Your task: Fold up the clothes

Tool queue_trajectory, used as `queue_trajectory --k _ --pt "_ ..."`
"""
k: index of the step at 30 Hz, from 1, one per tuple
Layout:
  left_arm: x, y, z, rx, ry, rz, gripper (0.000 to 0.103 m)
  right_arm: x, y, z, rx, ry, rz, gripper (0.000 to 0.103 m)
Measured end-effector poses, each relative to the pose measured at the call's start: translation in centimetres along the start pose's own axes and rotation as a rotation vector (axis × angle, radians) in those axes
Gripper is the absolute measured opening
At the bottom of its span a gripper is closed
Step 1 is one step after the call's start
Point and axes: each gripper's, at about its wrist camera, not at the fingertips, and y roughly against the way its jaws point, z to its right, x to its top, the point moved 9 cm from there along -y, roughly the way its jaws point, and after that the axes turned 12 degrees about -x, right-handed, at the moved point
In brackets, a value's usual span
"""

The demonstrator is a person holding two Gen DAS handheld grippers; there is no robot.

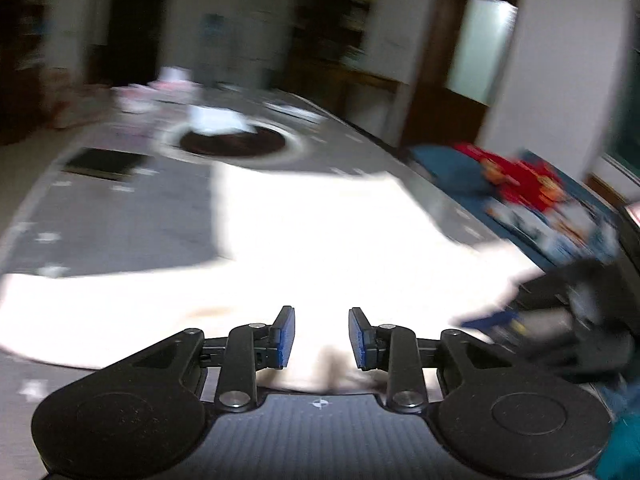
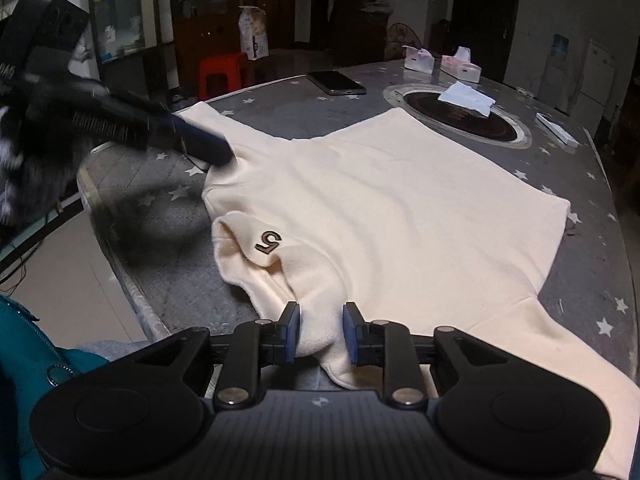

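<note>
A cream sweater (image 2: 380,208) with a brown "LS" mark (image 2: 267,241) lies spread on the grey star-patterned table (image 2: 592,312). My right gripper (image 2: 321,332) is open, its blue pads on either side of the sweater's near edge fold. My left gripper (image 1: 322,338) is open over the sweater (image 1: 320,240), which looks bright and blurred in the left wrist view. In the right wrist view the left gripper (image 2: 208,148) reaches in from the left and its tip rests on the sweater's far left shoulder. The right gripper (image 1: 500,320) shows blurred at the right of the left wrist view.
A dark round inset (image 2: 460,120) with a white tissue (image 2: 466,98) sits mid-table. A phone (image 2: 336,82) and tissue boxes (image 2: 460,66) lie at the far side. A red stool (image 2: 222,72) stands beyond the table. Red and blue clothes (image 1: 516,184) lie at the right.
</note>
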Motion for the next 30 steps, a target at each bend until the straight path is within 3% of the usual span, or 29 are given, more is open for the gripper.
queue_trajectory --k 3,6,8,10,15,19,24,27,30 --pt "-0.9 -1.7 1.9 -0.051 -0.064 -0.047 0.043 0.2 -0.1 0.2 -0.005 -0.009 0.001 0.016" --pt "-1.6 -2.3 2.7 -0.06 -0.114 -0.08 0.045 0.1 -0.1 0.3 0.001 -0.021 -0.002 0.013" --pt "-2.1 -2.4 3.2 -0.059 -0.15 -0.094 0.041 0.1 0.1 0.4 0.01 -0.028 0.001 0.012" --pt "-2.3 -2.5 3.0 -0.057 -0.171 -0.108 0.008 0.1 0.4 0.4 0.02 -0.027 0.006 0.012" --pt "-3.1 -2.4 3.0 -0.09 -0.171 -0.13 0.006 -0.5 0.5 0.1 0.066 -0.01 -0.014 0.018" --pt "-3.9 -2.2 3.0 -0.109 -0.153 -0.139 0.006 1.3 1.1 0.9 0.104 -0.078 0.038 0.019" --pt "-3.3 -0.9 2.5 -0.129 -0.109 -0.107 0.008 2.3 -1.1 0.1 0.113 -0.091 0.037 0.019" --pt "-2.3 1.2 0.4 -0.06 -0.082 -0.048 0.01 1.8 -1.8 -1.4 0.143 -0.049 0.016 0.019" --pt "-1.0 3.3 -4.6 0.109 0.015 0.016 0.009 1.8 -1.7 -2.2 0.156 -0.021 0.021 0.02"
